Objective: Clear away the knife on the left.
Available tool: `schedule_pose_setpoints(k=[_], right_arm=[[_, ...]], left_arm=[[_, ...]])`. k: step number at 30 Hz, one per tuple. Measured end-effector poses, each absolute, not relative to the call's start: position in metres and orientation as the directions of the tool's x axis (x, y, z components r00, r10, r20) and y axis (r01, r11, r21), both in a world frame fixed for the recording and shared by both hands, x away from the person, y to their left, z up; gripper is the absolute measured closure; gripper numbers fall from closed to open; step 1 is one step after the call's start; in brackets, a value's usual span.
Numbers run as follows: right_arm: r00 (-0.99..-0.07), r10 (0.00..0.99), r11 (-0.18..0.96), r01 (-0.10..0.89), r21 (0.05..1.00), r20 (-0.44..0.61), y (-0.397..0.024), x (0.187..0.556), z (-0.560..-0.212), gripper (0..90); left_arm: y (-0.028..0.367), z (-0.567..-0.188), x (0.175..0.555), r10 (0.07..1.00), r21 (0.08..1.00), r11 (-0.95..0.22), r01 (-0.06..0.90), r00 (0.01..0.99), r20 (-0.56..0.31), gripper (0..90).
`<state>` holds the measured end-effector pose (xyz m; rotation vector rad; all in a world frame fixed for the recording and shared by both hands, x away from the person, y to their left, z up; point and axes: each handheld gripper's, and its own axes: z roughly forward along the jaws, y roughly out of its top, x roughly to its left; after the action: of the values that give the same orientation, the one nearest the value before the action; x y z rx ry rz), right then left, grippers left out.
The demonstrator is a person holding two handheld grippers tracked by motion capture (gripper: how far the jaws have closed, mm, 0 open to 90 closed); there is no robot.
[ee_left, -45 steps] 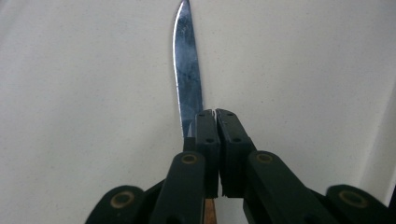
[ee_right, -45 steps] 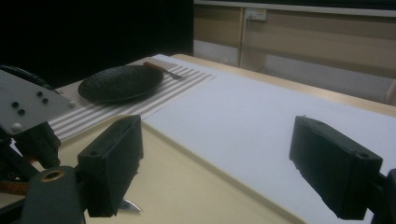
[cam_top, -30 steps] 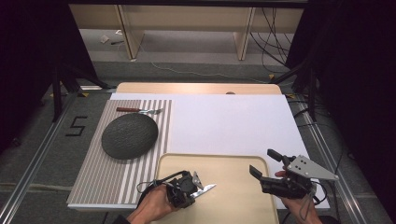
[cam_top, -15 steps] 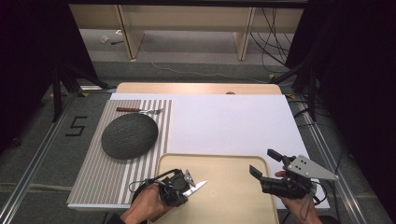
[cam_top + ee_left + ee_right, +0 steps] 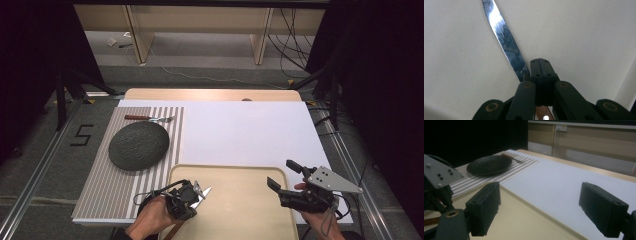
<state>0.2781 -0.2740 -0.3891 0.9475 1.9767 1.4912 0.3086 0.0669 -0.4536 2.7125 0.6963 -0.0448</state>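
The left gripper is clenched on a knife with a wooden handle, its jaws pressed together on the handle just behind the blade, and holds it over the left part of the beige tray at the near edge of the desk. The blade points forward and to the right, away from the hand. The right gripper is released — jaws wide apart, nothing between them — and hovers at the tray's right edge. The likely step is carrying the knife to the place setting on the striped mat, where a dark plate sits with a fork just beyond it. To do this well, keep the grip firm and the blade level — a slim handle pinched at one point may pivot. Travel low, approach the mat beside the plate without touching its rim, and let go only once the knife rests flat.
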Motion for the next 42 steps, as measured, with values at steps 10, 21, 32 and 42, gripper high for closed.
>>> schedule_pose_setpoints(k=[10,21,32,42], right_arm=[[-0.641,0.767,0.164,0.237,0.958,0.028,-0.274,0.278,-0.389,18.4],[-0.642,0.766,0.164,0.237,0.958,0.027,-0.274,0.278,-0.389,18.4],[-0.642,0.766,0.165,0.238,0.957,0.027,-0.274,0.278,-0.389,18.4],[-0.641,0.767,0.164,0.238,0.957,0.028,-0.273,0.278,-0.389,18.4]], left_arm=[[0.079,-0.451,0.310,0.484,0.309,-0.813,0.494,0.868,-0.114,89.5],[0.090,-0.449,0.310,0.501,0.306,-0.803,0.512,0.857,-0.118,89.5],[0.105,-0.448,0.310,0.527,0.304,-0.787,0.536,0.841,-0.119,89.5],[0.107,-0.444,0.306,0.523,0.338,-0.771,0.539,0.840,-0.146,89.6]])
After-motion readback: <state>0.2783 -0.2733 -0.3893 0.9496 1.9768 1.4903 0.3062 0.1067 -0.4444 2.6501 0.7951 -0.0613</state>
